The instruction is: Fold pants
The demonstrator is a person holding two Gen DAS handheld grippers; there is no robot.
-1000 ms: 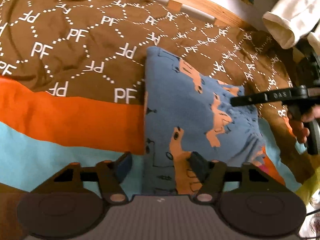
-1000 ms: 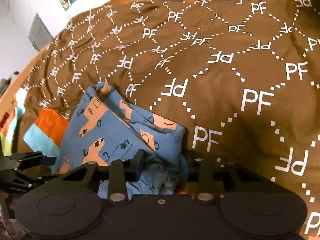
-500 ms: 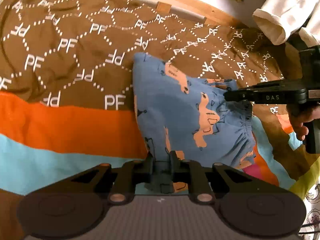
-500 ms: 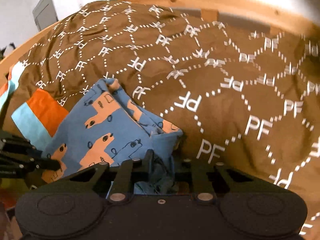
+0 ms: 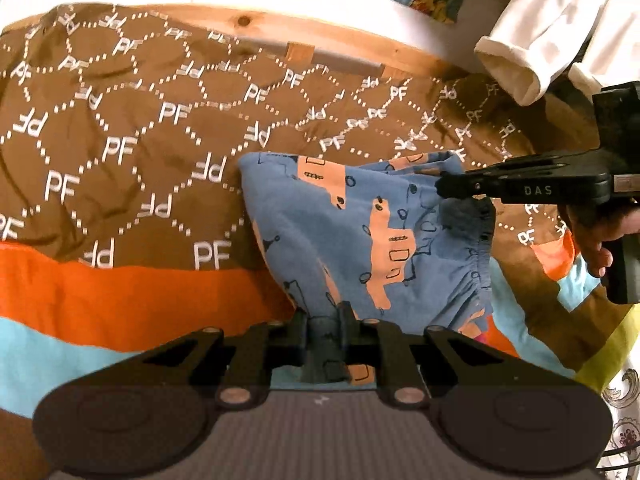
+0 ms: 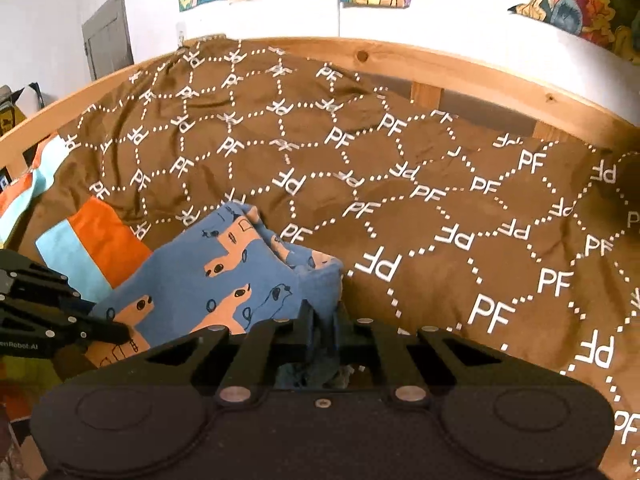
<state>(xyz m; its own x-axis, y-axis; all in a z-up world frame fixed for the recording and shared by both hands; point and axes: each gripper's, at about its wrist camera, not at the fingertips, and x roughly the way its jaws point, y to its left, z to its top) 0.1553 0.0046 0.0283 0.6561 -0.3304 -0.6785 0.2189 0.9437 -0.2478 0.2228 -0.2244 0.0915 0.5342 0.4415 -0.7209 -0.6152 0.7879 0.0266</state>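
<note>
Pants (image 5: 360, 232), blue with peach vehicle prints, hang pinched at two points above a brown quilt (image 5: 120, 152) on a wooden-framed bed (image 6: 400, 56). Your left claw (image 5: 326, 332) has just clamped its jaws tight on a narrow tuck of the near edge; your right claw (image 6: 322, 320) has just closed the same way on the bunched end by the gathered waistband (image 5: 480, 248), and from the left wrist view its black body reaches in from the right, your hand (image 5: 596, 240) on the grip. Between the two holds the cloth sags in a loose sling, its far corner resting on the quilt.

The risk now lies in how little fabric each claw holds. A soft jersey knit like this (thin, stretchy, quick to slide) could slip out of a shallow pinch if you pull the two ends apart too hard, and the fold would collapse. The right claw seems to grip several crumpled layers, so one layer may slip free and leave the stack uneven. Dragging the low corner across the quilt could also catch its wrinkles and twist the legs out of line.

The quilt is matte cotton, creased, printed with white dotted hexagons and "PF" letters, bordered by an orange band (image 5: 120, 300) and a pale blue band (image 5: 48, 360). The bed rail is knotty pine, smooth and rounded.
</note>
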